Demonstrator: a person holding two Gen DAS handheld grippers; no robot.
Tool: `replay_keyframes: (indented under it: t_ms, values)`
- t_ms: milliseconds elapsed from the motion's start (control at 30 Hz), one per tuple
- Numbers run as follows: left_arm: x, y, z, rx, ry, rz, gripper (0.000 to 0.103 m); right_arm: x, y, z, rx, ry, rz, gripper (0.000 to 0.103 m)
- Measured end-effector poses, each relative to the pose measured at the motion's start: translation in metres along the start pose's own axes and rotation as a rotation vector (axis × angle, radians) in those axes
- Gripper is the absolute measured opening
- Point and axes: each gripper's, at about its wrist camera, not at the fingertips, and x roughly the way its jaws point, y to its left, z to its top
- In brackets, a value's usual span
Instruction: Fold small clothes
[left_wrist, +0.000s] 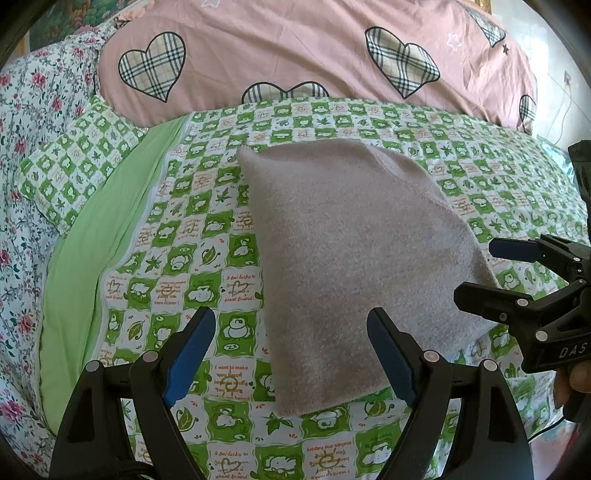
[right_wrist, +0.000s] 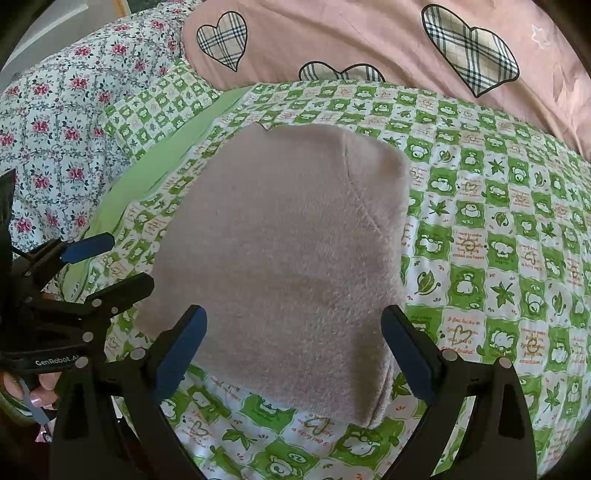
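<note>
A small fuzzy taupe garment (left_wrist: 354, 258) lies folded into a compact rectangle on the green checked bed cover (left_wrist: 207, 236). My left gripper (left_wrist: 291, 354) hovers open over the garment's near left corner, nothing between its blue pads. In the right wrist view the same garment (right_wrist: 288, 266) shows a stitched seam near its far right corner. My right gripper (right_wrist: 293, 352) is open above the garment's near edge, holding nothing. Each gripper shows in the other's view: the right gripper (left_wrist: 476, 269) at the right edge, the left gripper (right_wrist: 122, 262) at the left edge, both open.
A pink quilt with plaid hearts (left_wrist: 295, 55) bulges across the back of the bed. A floral blanket (left_wrist: 22, 184) and a green checked pillow (left_wrist: 74, 170) lie at the left. A plain light-green strip (left_wrist: 96, 236) borders the cover. A hand (right_wrist: 40, 398) grips the left tool.
</note>
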Motion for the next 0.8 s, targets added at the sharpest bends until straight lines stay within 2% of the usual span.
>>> replay_keyframes:
  t_ms: [800]
  values:
    - [-0.0002,-0.0018,0.0012,0.001,0.0,-0.001,0.085,-0.0009,0.0008,0.0013,0.003,-0.002,0.002,0.095]
